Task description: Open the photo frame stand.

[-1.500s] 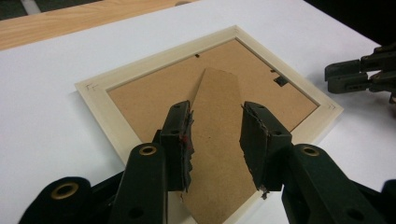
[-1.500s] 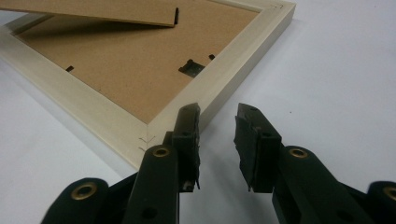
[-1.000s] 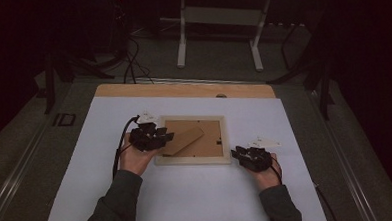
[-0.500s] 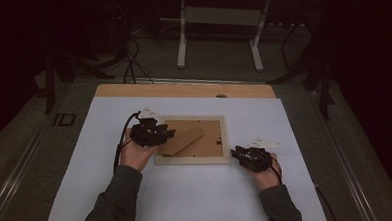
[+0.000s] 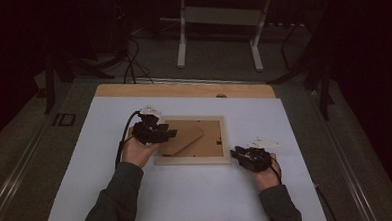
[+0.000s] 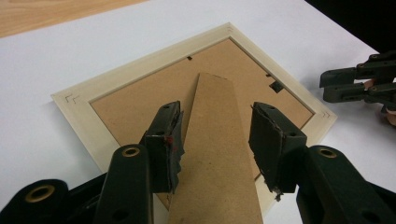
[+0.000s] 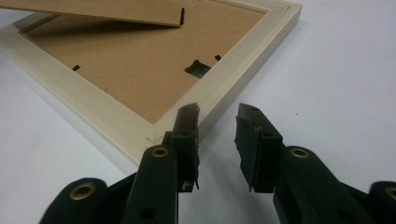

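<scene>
**Stand straddled, not yet gripped**

The frame (image 5: 191,139) lies face down on the counter (image 5: 86,160). The left hand-held gripper (image 6: 215,140) gapes around the raised stand (image 6: 215,163); closing on it comes next. The right hand-held gripper (image 7: 217,140), open, waits just beside the frame's corner. Since earlier, the left has moved inward over the backing.

Left gripper (image 6: 215,140) and right gripper (image 7: 215,140) jaws apart.
</scene>
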A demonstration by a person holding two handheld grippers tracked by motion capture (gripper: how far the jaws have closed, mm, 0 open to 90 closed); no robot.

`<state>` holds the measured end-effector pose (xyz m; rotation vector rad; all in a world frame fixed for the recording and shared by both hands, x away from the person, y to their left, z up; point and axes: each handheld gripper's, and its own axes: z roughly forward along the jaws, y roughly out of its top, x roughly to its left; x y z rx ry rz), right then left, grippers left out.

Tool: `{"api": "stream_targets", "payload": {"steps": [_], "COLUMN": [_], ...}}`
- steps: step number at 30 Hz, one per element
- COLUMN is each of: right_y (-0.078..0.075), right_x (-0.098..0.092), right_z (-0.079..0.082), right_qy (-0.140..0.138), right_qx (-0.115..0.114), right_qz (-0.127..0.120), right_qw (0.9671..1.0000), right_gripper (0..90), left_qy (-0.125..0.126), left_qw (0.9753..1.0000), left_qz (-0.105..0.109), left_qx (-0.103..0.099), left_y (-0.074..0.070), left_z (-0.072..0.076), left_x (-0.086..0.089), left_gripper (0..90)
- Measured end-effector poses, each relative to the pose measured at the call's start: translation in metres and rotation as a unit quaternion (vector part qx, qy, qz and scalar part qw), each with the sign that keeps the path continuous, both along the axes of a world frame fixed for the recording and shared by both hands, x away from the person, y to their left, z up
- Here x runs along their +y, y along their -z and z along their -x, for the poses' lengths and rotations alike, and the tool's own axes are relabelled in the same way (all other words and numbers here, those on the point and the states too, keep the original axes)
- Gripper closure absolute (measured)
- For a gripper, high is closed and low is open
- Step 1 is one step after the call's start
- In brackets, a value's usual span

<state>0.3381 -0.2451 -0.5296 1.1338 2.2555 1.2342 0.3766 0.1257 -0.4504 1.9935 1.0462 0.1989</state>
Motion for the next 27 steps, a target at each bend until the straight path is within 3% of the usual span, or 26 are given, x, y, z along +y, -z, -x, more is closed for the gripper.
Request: {"api": "stream_targets", "payload": {"steps": [12, 27], "right_y": [0.0, 0.0], "right_x": [0.0, 0.0], "right_z": [0.0, 0.0], "right_qy": [-0.001, -0.002], "right_qx": [0.0, -0.001], "right_qz": [0.001, 0.0], "right_qw": [1.0, 1.0], "right_gripper": [68.7, 68.4], "left_qy": [0.001, -0.001], "left_qw": [0.9998, 0.9994], "left_qz": [-0.018, -0.026], "left_qx": [0.003, 0.024], "left_y": [0.002, 0.012], "left_z": [-0.007, -0.018], "left_x": [-0.003, -0.007], "left_gripper": [53.3, 57.3]}}
